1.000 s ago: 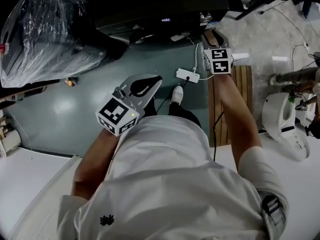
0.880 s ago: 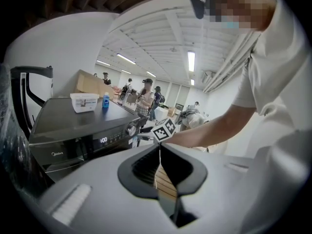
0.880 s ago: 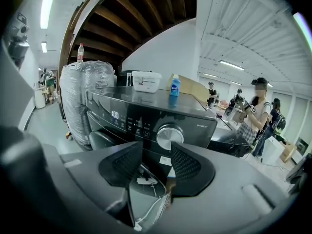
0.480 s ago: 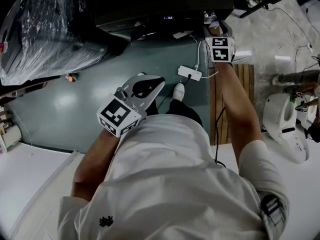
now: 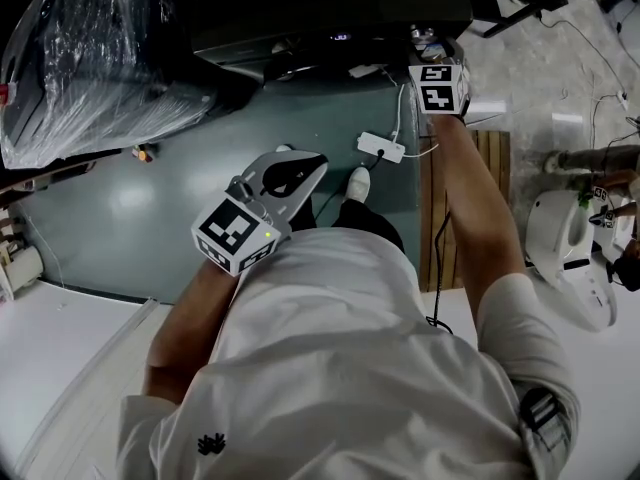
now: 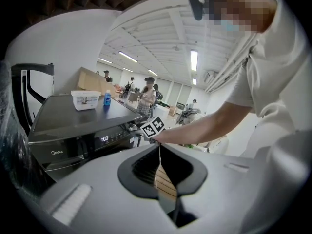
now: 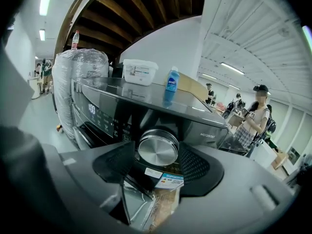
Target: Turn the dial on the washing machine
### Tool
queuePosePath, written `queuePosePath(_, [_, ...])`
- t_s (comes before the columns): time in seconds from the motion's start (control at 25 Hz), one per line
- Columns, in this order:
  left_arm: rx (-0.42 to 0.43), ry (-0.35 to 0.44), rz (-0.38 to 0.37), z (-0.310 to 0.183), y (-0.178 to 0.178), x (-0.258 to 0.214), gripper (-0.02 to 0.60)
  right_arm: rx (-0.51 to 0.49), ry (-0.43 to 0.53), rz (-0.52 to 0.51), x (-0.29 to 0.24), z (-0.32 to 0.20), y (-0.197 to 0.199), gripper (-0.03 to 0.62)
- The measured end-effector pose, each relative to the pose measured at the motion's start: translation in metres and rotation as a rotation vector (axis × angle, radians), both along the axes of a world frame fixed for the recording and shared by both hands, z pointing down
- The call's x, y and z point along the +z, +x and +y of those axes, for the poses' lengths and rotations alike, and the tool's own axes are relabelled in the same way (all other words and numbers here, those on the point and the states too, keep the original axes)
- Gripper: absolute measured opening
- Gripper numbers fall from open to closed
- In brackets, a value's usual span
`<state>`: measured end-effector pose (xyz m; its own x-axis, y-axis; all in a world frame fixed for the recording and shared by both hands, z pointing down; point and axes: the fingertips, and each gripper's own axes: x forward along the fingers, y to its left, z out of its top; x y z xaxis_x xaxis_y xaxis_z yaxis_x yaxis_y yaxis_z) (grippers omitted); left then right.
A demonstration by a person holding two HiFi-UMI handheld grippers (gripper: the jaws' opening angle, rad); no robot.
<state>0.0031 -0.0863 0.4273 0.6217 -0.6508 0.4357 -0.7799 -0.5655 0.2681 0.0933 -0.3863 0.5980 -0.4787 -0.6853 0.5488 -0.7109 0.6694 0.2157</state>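
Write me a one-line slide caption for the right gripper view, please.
Right claw, jaws just opened wide, flanks the steel dial on the dark washing machine, not gripping it.

A white tub [image 7: 140,72] stands just beside a blue bottle [image 7: 171,80].

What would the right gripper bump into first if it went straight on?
Probably the silver dial on the washing machine: it sits straight ahead, framed by the right gripper's jaws, which have just been opening; no contact visible.
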Motion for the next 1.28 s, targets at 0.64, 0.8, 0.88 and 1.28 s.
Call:
queuePosePath(0.64, [0.015, -0.001, 0.006, -0.005, 0.003, -0.001, 0.058, 0.188, -0.206, -0.377, 0.001, -0.007, 0.014, 0.256])
queuePosePath(0.8, [0.023, 0.002, 0.002, -0.006, 0.003, -0.003, 0.058, 0.197, -0.206, -0.399, 0.000, -0.006, 0.015, 0.256])
queuePosePath(0.88, [0.027, 0.005, 0.000, -0.007, 0.004, -0.003, 0.058, 0.182, -0.184, -0.378, -0.002, -0.006, 0.015, 0.256])
queuePosePath(1.28, [0.032, 0.011, -0.003, -0.007, 0.006, -0.003, 0.058, -0.015, 0.067, 0.015, -0.004, 0.009, 0.001, 0.256])
